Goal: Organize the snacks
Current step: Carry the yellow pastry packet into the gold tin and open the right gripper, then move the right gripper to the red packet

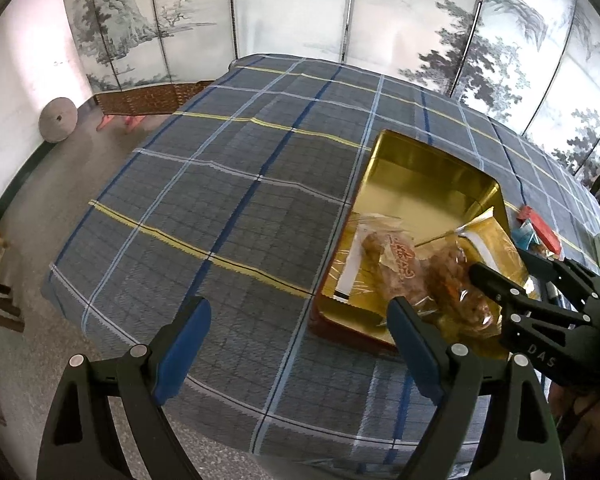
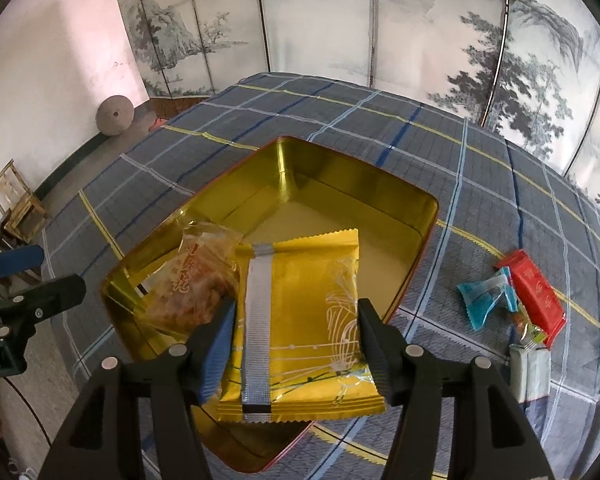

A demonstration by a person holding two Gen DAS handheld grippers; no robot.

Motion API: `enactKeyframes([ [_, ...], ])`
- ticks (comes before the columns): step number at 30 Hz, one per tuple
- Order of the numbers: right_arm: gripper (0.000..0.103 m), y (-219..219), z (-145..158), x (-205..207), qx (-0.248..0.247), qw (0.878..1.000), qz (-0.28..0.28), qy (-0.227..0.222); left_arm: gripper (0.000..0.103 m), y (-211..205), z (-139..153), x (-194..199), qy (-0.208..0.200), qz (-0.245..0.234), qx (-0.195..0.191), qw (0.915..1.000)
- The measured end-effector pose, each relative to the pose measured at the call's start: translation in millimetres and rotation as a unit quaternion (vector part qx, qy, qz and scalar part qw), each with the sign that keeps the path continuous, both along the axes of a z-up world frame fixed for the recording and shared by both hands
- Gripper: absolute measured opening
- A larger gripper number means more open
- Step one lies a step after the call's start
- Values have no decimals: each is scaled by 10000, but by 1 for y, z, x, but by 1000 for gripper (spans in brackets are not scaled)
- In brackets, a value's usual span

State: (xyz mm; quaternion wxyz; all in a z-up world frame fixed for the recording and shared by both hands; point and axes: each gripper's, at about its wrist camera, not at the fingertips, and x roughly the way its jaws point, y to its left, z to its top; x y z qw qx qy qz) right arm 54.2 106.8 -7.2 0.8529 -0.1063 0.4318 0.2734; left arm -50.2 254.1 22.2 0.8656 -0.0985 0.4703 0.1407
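A gold tin box [image 2: 380, 188] with a red outside stands open on the plaid tablecloth; it also shows in the left wrist view [image 1: 424, 168]. A clear-wrapped pastry [image 2: 196, 280] lies in its near left corner, also seen in the left wrist view [image 1: 396, 260]. My right gripper [image 2: 296, 344] is shut on a gold snack packet [image 2: 300, 320], holding it over the box's near part. My left gripper [image 1: 300, 344] is open and empty, over the cloth left of the box. The right gripper shows at the right of the left wrist view [image 1: 540, 304].
Loose snacks lie on the cloth right of the box: a red packet [image 2: 532, 292], a blue wrapper [image 2: 484, 296], a white packet [image 2: 530, 372] and a small colourful one [image 2: 528, 328]. A painted folding screen [image 2: 340, 20] stands behind the table. Floor lies to the left.
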Motion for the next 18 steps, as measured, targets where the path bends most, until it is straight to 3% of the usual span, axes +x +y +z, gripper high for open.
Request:
enactKeyframes([
  [10, 63, -27, 21, 5, 195, 9995, 98, -237, 87, -13, 4, 6, -2, -94, 38, 9999],
  [18, 63, -103, 27, 53, -60, 9983, -281, -500, 87, -35, 11, 11, -30, -225, 71, 9997],
])
